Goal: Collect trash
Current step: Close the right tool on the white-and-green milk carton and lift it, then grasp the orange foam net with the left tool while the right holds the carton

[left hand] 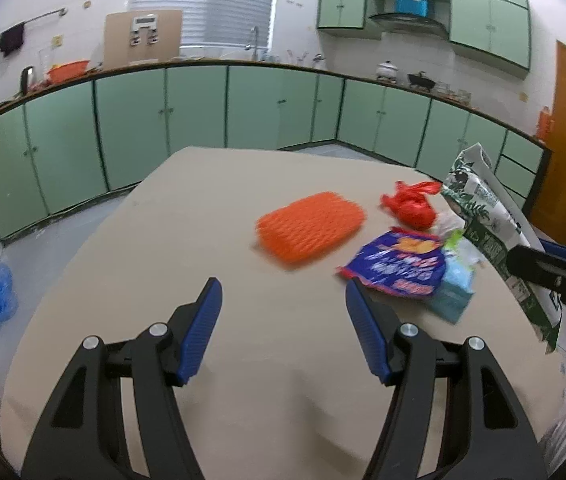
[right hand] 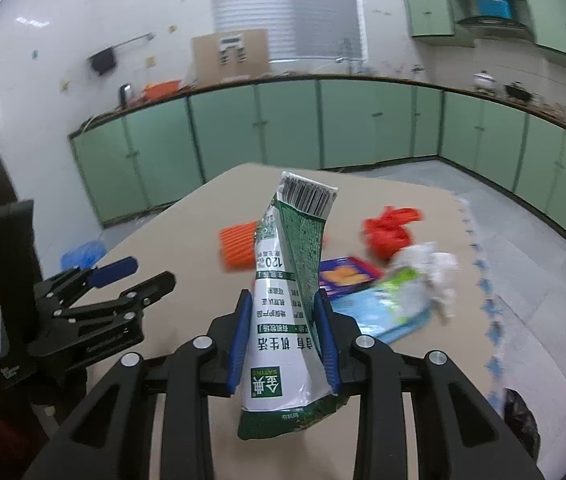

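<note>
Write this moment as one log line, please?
right hand-held gripper: shut on milk carton | left hand-held gripper: open | wrappers: on table

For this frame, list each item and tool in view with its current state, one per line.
Left tool: open, empty, above the table.
Right tool: shut on the green-and-white carton, lifted clear.
Orange foam net: lying flat.
Red bag: crumpled, on table.
Blue snack wrapper: flattened, on table.
</note>
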Demonstrator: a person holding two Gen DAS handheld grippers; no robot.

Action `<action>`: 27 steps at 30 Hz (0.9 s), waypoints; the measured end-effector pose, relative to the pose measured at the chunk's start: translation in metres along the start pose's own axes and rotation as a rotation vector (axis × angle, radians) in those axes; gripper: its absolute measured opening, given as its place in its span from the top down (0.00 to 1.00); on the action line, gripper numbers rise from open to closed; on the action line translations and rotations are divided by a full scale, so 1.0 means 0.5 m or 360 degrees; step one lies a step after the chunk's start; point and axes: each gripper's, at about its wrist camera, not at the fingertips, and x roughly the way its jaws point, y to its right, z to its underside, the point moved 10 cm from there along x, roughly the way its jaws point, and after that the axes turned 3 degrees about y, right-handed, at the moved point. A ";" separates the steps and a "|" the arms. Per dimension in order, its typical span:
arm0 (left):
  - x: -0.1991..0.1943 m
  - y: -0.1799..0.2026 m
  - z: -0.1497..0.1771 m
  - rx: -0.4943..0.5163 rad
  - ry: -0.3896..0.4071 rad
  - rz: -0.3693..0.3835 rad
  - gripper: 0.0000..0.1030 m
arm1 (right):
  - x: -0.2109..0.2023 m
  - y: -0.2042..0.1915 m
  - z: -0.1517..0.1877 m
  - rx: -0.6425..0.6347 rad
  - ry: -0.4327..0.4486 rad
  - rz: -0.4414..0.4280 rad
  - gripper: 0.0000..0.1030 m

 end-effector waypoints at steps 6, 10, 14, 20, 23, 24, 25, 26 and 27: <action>0.036 0.051 -0.026 0.0029 0.0012 0.0049 0.39 | -0.014 0.077 -0.002 0.0076 0.0029 0.0106 0.70; 0.086 0.037 -0.055 0.0026 0.0010 -0.0005 0.39 | -0.006 0.093 -0.003 0.0071 0.0042 0.0126 0.70; 0.145 0.014 -0.071 -0.0007 -0.0045 -0.0047 0.39 | 0.020 0.098 -0.016 0.0061 0.0050 0.0118 0.71; 0.217 -0.004 -0.070 -0.0047 -0.0147 -0.0074 0.39 | 0.081 0.111 -0.026 0.0064 0.0017 0.0105 0.84; 0.244 -0.009 -0.059 -0.0082 -0.0238 -0.0059 0.39 | 0.096 0.115 -0.016 0.0093 -0.0006 0.0085 0.84; 0.254 -0.009 -0.053 -0.0094 -0.0278 -0.0044 0.39 | 0.097 0.117 -0.013 0.0099 -0.0009 0.0087 0.84; 0.261 -0.009 -0.049 -0.0096 -0.0305 -0.0037 0.39 | 0.097 0.122 -0.006 0.0109 -0.0021 0.0093 0.84; 0.271 -0.007 -0.041 -0.0097 -0.0348 -0.0033 0.39 | 0.095 0.125 0.000 0.0122 -0.0032 0.0092 0.84; 0.277 -0.006 -0.035 -0.0101 -0.0374 -0.0024 0.39 | 0.093 0.129 0.005 0.0133 -0.0036 0.0094 0.83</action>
